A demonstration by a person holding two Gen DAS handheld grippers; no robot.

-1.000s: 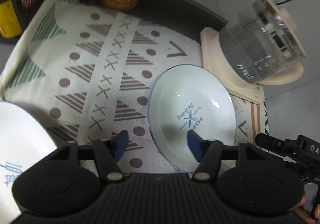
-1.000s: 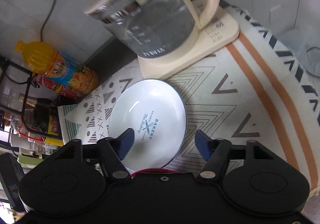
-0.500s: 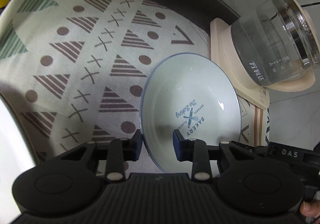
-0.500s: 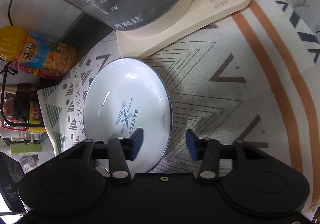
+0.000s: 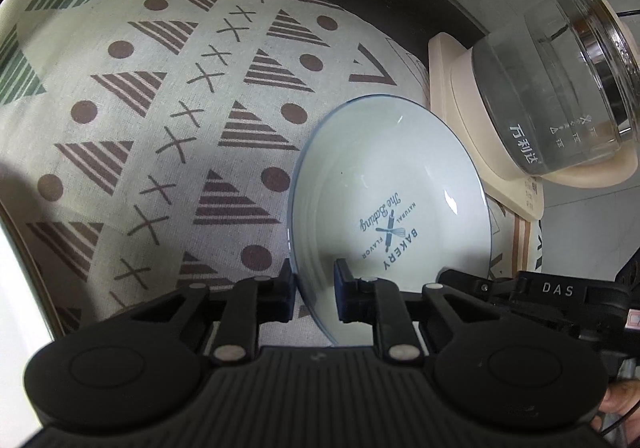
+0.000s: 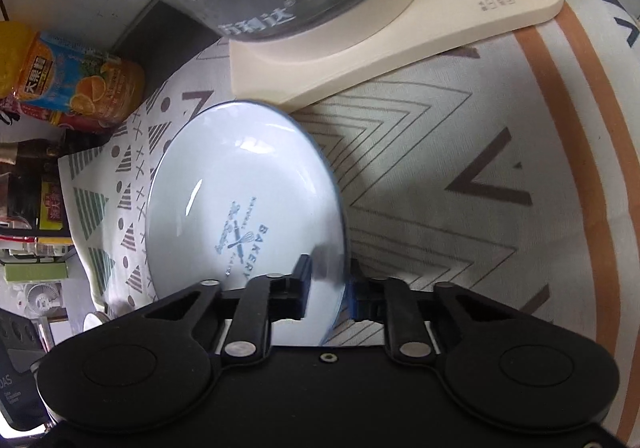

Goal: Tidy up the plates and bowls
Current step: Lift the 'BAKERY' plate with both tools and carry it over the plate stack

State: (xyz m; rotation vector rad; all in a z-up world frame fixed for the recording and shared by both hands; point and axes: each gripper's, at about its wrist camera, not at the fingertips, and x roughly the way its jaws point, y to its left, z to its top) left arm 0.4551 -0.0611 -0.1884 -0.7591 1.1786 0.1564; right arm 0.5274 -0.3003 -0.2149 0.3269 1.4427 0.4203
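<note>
A white bowl with a blue rim and a "BAKERY" print lies on a patterned cloth. My left gripper straddles the bowl's near-left rim; its jaws are closing, with one pad outside the wall and one inside, against it. In the right wrist view the same bowl has its right rim between the pads of my right gripper, whose jaws are closing tight onto it. The right gripper's black body shows at the right edge of the left wrist view.
A glass kettle on a cream base stands just behind the bowl, close to its far rim. An orange juice bottle and other bottles line the back left. Another white dish lies at the left edge.
Both grippers came down toward the bowl and their jaws narrowed from wide apart to a tight gap around opposite sides of its rim. The bowl stayed in place.
</note>
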